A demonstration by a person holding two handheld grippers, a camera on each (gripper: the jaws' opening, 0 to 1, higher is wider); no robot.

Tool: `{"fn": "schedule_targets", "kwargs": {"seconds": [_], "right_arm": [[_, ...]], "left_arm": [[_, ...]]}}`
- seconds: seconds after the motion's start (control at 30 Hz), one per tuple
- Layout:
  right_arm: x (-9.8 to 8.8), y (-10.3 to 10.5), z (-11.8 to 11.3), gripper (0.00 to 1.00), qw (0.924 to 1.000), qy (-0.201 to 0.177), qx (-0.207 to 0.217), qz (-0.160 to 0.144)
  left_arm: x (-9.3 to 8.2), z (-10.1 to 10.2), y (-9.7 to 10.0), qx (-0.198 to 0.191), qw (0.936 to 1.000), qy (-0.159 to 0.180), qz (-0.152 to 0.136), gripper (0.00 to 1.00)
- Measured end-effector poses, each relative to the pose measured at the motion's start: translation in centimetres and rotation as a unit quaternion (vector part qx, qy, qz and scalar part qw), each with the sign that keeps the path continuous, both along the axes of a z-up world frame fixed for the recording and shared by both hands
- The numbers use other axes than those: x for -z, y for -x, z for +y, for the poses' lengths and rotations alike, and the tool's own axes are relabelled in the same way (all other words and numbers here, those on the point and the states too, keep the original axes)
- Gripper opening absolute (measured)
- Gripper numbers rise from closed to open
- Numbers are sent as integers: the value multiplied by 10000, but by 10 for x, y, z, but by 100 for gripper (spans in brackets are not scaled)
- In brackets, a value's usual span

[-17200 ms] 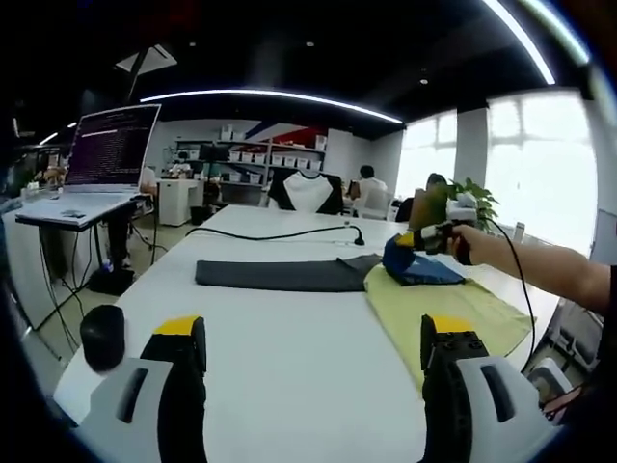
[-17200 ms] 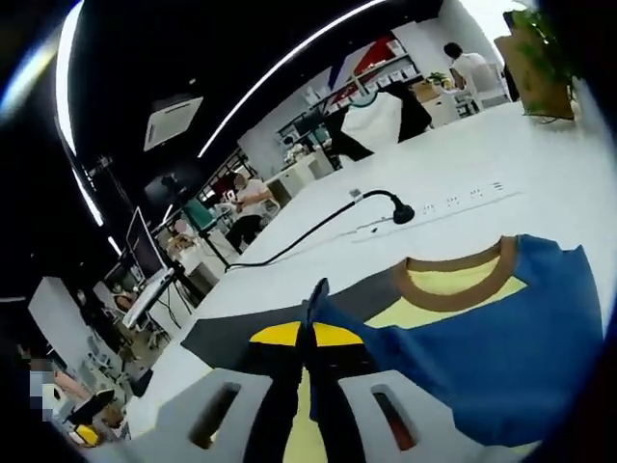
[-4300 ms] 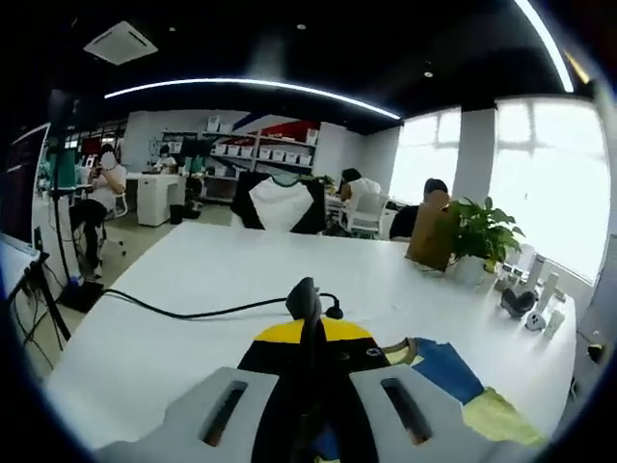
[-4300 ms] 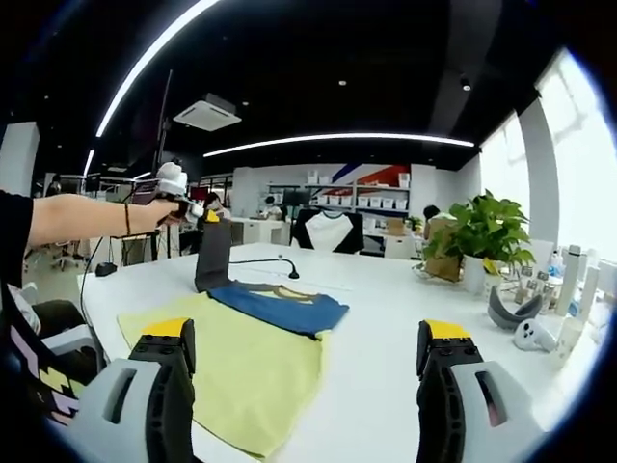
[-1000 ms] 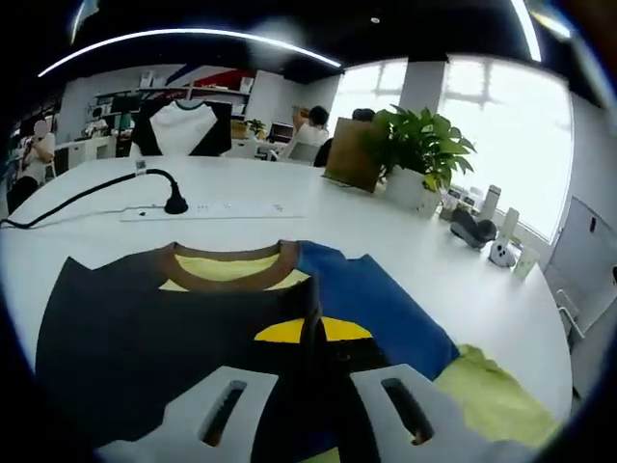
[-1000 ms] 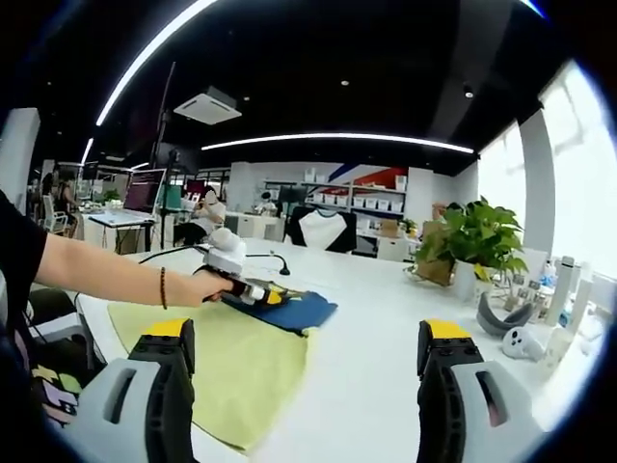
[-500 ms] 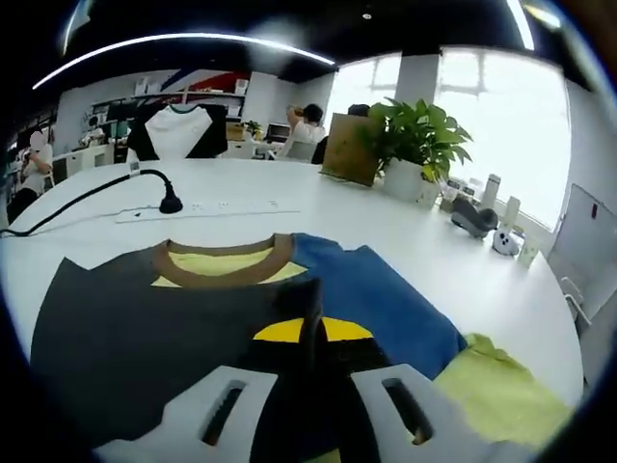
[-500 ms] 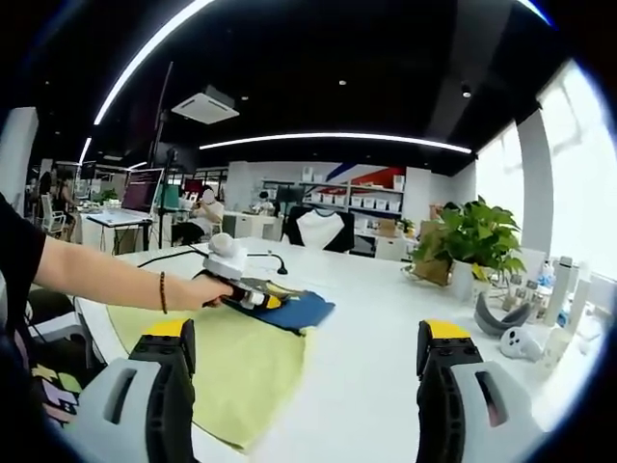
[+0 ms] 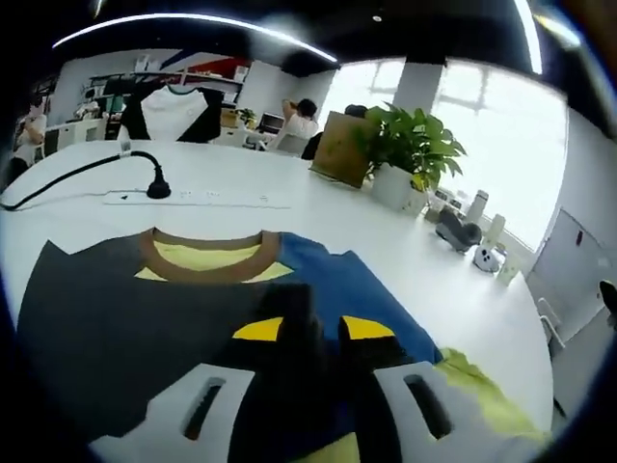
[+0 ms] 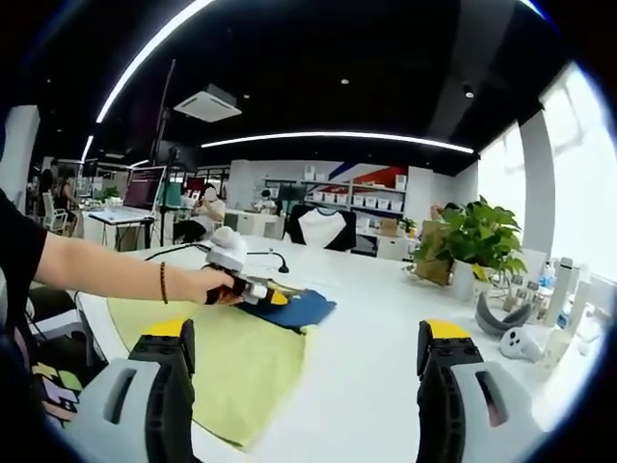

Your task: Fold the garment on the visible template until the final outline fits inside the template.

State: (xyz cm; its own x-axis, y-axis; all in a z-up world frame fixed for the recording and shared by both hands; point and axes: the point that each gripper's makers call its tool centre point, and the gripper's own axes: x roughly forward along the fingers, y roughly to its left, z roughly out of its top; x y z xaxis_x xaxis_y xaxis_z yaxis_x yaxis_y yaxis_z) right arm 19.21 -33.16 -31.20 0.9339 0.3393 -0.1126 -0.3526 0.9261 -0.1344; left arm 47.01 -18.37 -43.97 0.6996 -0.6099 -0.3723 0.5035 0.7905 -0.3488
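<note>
A T-shirt (image 9: 145, 309) with dark grey and blue panels and a brown collar lies flat on the white table (image 9: 405, 260). Part of it rests on a yellow-green template cloth (image 9: 482, 395). My left gripper (image 9: 313, 328) sits low over the shirt's blue edge, its jaws a little apart, with a ridge of dark fabric between them. In the right gripper view a hand holds that left gripper (image 10: 253, 289) on the folded shirt (image 10: 299, 309), which lies at the far end of the template (image 10: 222, 362). My right gripper (image 10: 308, 333) hangs wide open and empty above the table, short of the template.
A white power strip (image 9: 193, 198) with a black cable lies beyond the collar. A potted plant (image 9: 410, 145) and small devices (image 9: 453, 227) stand toward the table's window side. The person's forearm (image 10: 106, 275) reaches across the template.
My left gripper's jaws, shut on the shirt half a second ago, have parted slightly. Before that, it carried the dark panel over the shirt and laid it down. The right gripper has stayed still.
</note>
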Motion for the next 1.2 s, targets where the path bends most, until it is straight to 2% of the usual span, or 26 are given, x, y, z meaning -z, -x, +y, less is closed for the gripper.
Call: {"fn": "schedule_targets", "kwargs": {"seconds": [0.07,0.3,0.6,0.73,0.83,1.07,1.2], "right_arm": [[0,0,-1,99,10000,-4,15,-6],[-2,1,-5,99,10000,-33,79,-22],[0,1,1,99,10000,-19,35,4],[0,2,1,99,10000,-13,33,-5],[0,2,1,99,10000,-10,34,-5],[0,4,2,99,10000,-6,31,-15],[-2,4,0,99,10000,-25,51,-36]], "left_arm": [[-2,2,-1,24,10000,-7,18,45],[-7,16,9,205,9991,175,313,47],[-3,28,29,285,9960,427,730,47],[-2,31,33,222,9959,369,799,50],[-4,27,38,279,9933,562,973,49],[-3,22,41,248,9904,743,1138,47],[0,21,44,203,9858,937,1378,39]]}}
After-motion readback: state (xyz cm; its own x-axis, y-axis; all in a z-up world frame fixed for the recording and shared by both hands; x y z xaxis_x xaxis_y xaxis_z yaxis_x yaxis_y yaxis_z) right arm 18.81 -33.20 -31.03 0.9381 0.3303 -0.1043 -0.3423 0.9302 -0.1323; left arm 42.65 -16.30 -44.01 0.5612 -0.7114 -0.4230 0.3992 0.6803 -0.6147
